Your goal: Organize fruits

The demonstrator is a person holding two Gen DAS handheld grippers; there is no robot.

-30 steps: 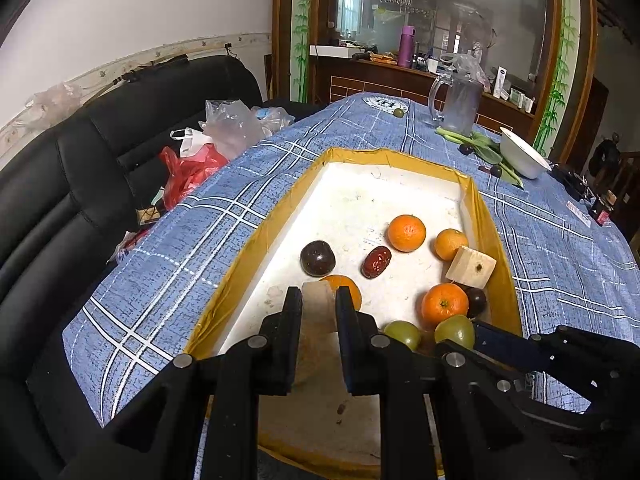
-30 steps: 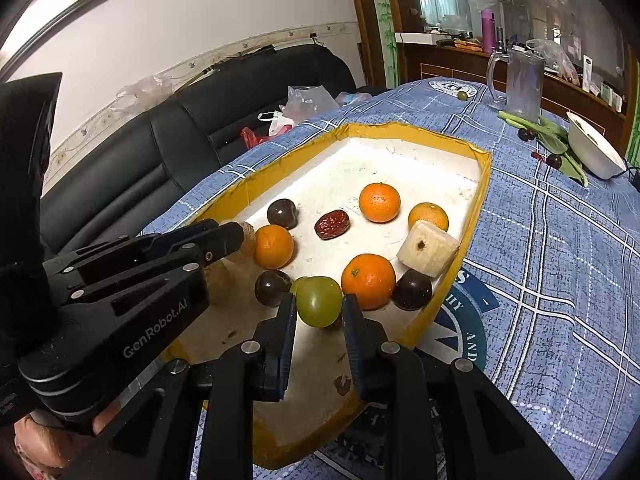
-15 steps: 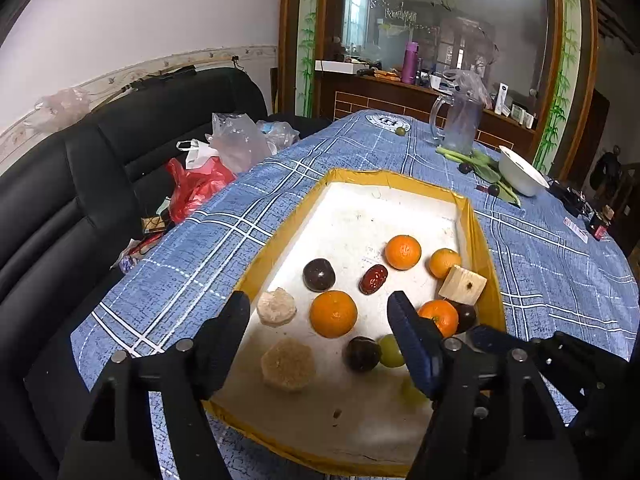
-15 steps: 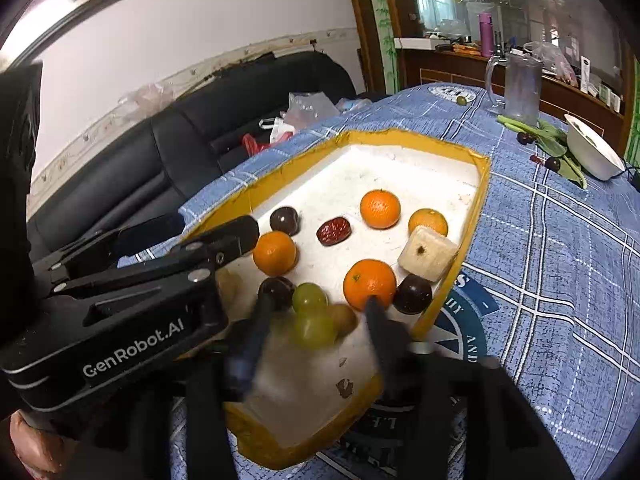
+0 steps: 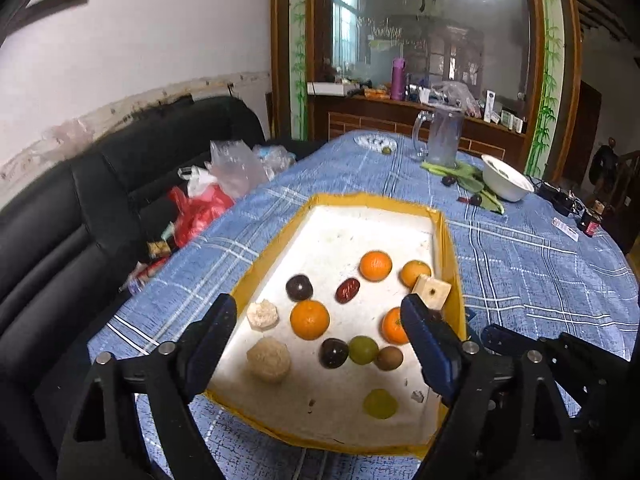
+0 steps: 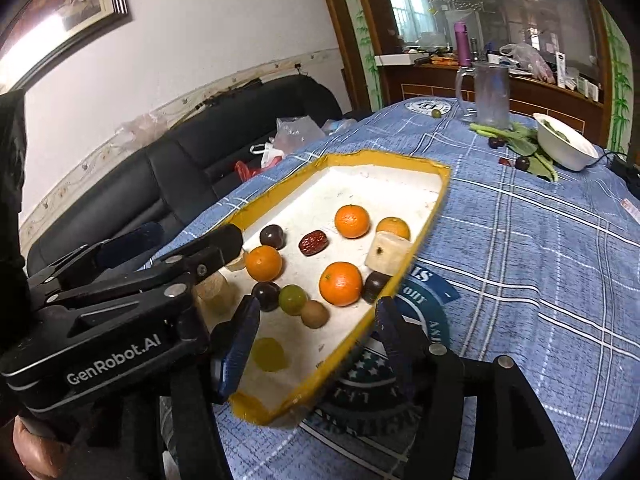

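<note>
Blue checked tablecloth (image 5: pixel 520 264) carries a yellow-rimmed tray (image 5: pixel 260 256); both the left gripper (image 5: pixel 320 344) and right gripper (image 6: pixel 316 344), just opened, stand apart and empty, hiding the tray's near corners.

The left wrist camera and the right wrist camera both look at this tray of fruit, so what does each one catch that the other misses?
Only the left wrist view shows the two pale lumps whole, and the red bag on the sofa in full. Only the right wrist view shows the left gripper from the side, covering those lumps, and a framed picture on the wall. Both show the yellow-rimmed tray, four oranges, the red date, the pale green fruit lying apart, the glass jug and white bowl. The jaws of both grippers have just been opening, with nothing gripped.
</note>
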